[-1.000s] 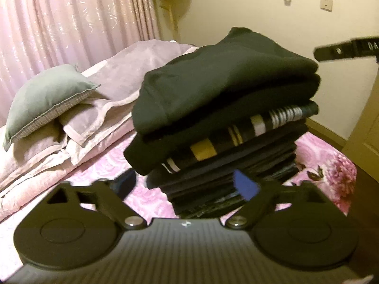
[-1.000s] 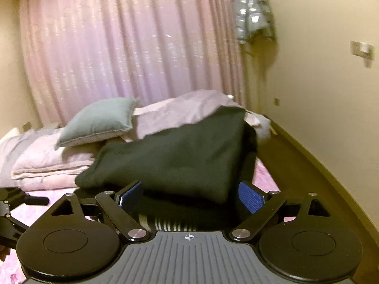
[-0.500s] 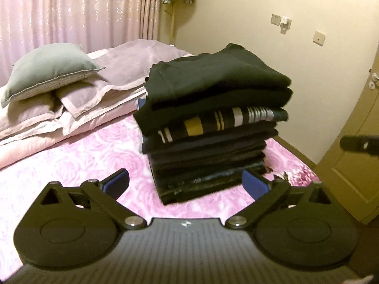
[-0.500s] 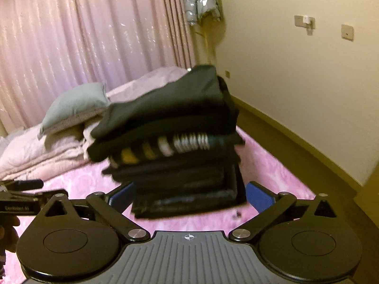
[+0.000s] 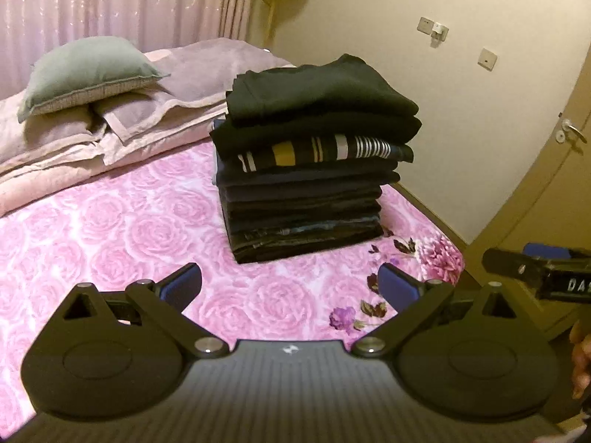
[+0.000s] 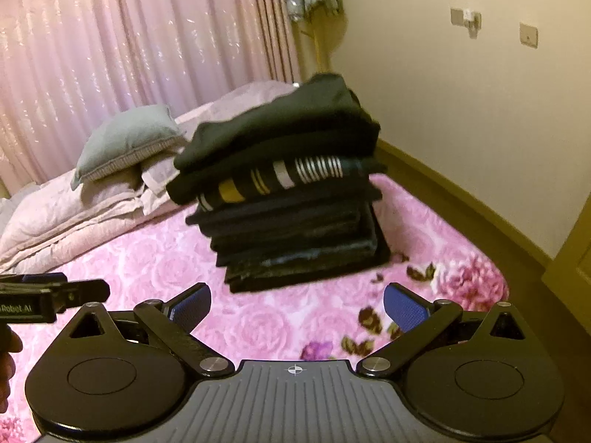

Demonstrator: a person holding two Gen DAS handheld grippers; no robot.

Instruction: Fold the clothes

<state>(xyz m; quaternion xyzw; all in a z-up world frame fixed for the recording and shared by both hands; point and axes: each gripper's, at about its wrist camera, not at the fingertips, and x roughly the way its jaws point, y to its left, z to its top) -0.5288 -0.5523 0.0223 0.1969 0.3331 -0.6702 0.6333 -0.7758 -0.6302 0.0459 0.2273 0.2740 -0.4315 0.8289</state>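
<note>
1. The left gripper (image 5: 290, 282) points forward and down at the bed (image 5: 122, 229), its blue pads spread wide with only the rose-print cover between them; it holds nothing.
2. The right gripper (image 6: 297, 304) is pitched down the same way. Its jaws have just been opening and now stand wide apart and empty.
3. The stack of folded clothes (image 5: 314, 158) sits on the bed ahead of both grippers, clear of all the pads. A black garment (image 5: 317, 90) lies on top, with a striped piece (image 6: 280, 179) a few layers down.
4. The two grippers are side by side: the right one shows at the right edge of the left view, the left one at the left edge of the right view.
5. Beyond the stack and to its left, a grey pillow (image 5: 86, 70) rests on folded bedding (image 5: 70, 147).
</note>
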